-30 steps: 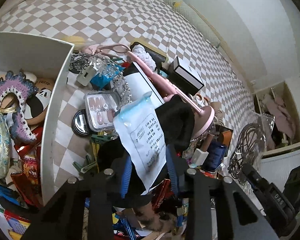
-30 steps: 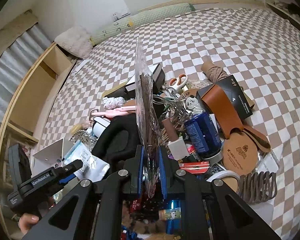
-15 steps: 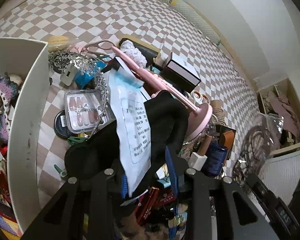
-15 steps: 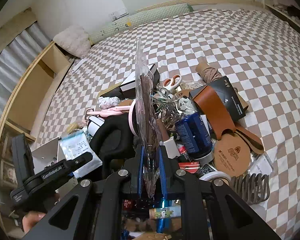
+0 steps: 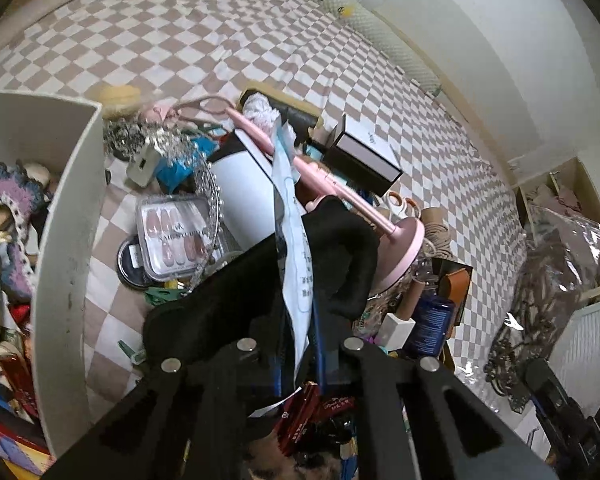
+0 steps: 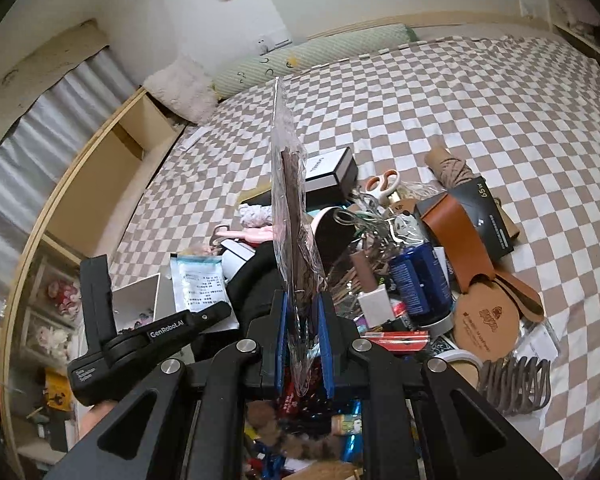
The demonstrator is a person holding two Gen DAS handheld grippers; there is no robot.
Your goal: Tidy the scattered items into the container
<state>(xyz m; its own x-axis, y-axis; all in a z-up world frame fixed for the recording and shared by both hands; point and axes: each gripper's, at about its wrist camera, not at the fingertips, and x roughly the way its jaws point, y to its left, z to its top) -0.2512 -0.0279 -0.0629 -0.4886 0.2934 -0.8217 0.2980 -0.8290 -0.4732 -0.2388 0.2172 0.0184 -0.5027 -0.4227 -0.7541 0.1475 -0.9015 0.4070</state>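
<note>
My left gripper (image 5: 298,336) is shut on a pale blue printed sachet (image 5: 294,248), held edge-on above the pile, just right of the white container (image 5: 66,240). The container holds several items, among them a purple crochet piece (image 5: 8,204). My right gripper (image 6: 303,320) is shut on a clear plastic packet with a brown strip inside (image 6: 292,208), held upright over the pile. The sachet (image 6: 198,280) and the left gripper's body (image 6: 140,336) also show in the right wrist view.
A heap lies on the checkered bed: a pink stand (image 5: 340,192), black cloth (image 5: 340,248), a nail set case (image 5: 172,236), a black-and-white box (image 5: 364,156), scissors (image 6: 380,180), a blue can (image 6: 420,280), brown leather pieces (image 6: 460,236), hair ties (image 6: 516,380).
My left gripper has turned, so the sachet now stands edge-on instead of facing the camera, and the container has slid left in view. My right gripper still holds its packet and has drifted slightly.
</note>
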